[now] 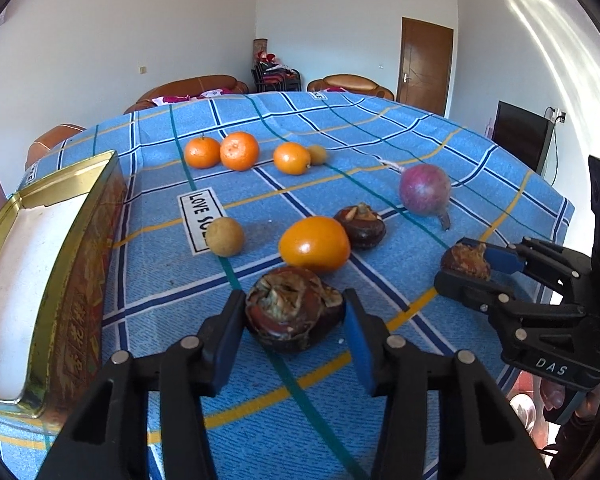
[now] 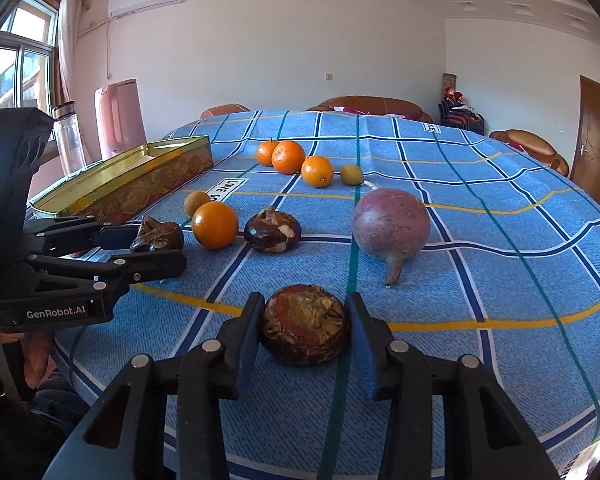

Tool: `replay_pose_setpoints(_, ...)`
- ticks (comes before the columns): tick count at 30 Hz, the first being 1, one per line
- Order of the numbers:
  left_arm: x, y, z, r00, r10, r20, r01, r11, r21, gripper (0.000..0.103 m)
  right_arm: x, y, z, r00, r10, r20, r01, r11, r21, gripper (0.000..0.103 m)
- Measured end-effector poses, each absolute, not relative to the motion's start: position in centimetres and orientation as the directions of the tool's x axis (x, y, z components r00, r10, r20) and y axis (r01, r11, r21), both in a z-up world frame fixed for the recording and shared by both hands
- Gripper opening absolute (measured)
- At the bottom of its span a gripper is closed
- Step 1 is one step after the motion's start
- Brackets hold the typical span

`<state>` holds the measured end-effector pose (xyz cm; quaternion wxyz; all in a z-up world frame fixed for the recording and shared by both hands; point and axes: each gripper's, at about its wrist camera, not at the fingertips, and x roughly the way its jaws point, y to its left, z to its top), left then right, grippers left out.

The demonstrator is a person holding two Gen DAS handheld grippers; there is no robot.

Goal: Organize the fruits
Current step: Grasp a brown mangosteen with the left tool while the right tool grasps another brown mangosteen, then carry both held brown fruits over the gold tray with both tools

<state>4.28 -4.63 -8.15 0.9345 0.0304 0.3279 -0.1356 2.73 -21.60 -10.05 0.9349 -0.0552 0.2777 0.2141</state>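
tin [image 1: 40, 280]: the left view's edge is cutting off its near end; its sides are hiding part of the inside
left hand [image 2: 36, 360]: only fingertips are showing under the gripper body
right hand [image 1: 556, 394]: mostly lying behind the gripper and the frame edge
tin lettering: too small to read
far orange [image 2: 266, 153]: half hiding behind its neighbour

White patch on the blue checked tablecloth [image 1: 380, 128] is reading "LOVE SO…", cut off by a fruit. Black right gripper [image 1: 466, 270] is showing "DAS"; black left gripper [image 2: 152, 246] is showing "GenRobot.AI". Gold tin's [image 1: 80, 280] side characters unreadable.
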Motion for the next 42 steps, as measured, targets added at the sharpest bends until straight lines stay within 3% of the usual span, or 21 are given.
replay_pose_setpoints(42, 0.7, -1.3, -2.8, 0.917, -0.118, -0.382, 0.153, 0.986, 0.063, 0.050, 1.2, -18.0, -4.2, 0.809, 0.466, -0.359, -0.517, 0.854, -0.056, 0.043)
